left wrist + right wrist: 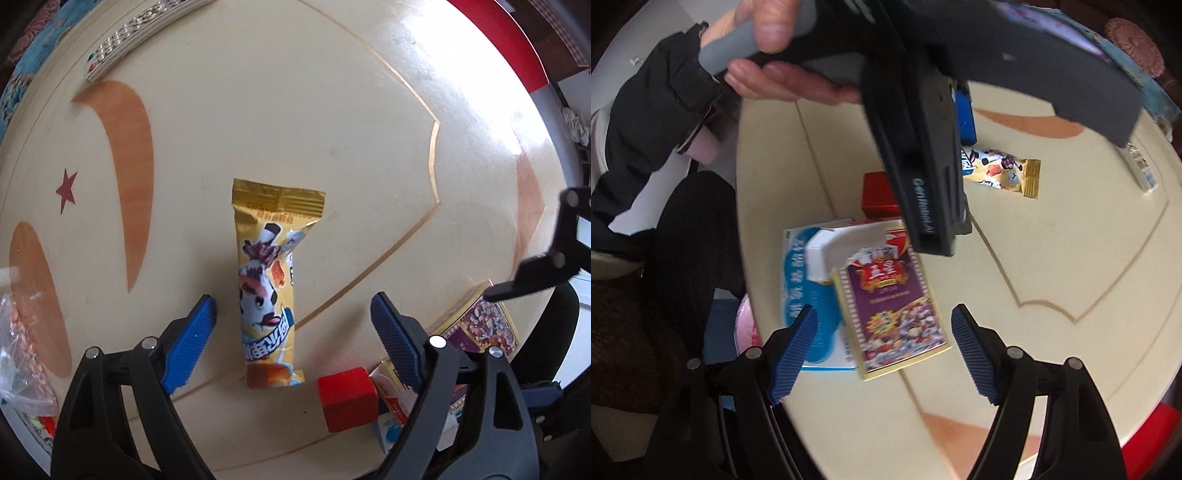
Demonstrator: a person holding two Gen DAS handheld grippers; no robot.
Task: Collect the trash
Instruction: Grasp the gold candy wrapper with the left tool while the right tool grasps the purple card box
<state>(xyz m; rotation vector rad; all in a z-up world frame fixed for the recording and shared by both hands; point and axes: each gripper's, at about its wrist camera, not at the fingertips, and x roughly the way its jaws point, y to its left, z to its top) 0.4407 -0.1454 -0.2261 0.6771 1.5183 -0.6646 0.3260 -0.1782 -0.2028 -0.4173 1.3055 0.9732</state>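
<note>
A yellow snack wrapper (267, 291) with a cartoon cow lies flat on the cream table (295, 110). My left gripper (293, 325) is open, its blue pads either side of the wrapper's lower half, just above it. The wrapper also shows in the right wrist view (1004, 171), partly behind the left gripper's body (923, 177). My right gripper (882, 336) is open and empty above a purple and yellow box (894, 310) that lies on a blue and white box (805, 288). Its tip shows in the left wrist view (532, 277).
A red cube (347, 398) sits beside the boxes (480, 325) near the table's edge. A remote control (136, 33) lies at the far side. A clear plastic bag (18, 350) sits at the left edge. A person's hand (768, 55) holds the left gripper.
</note>
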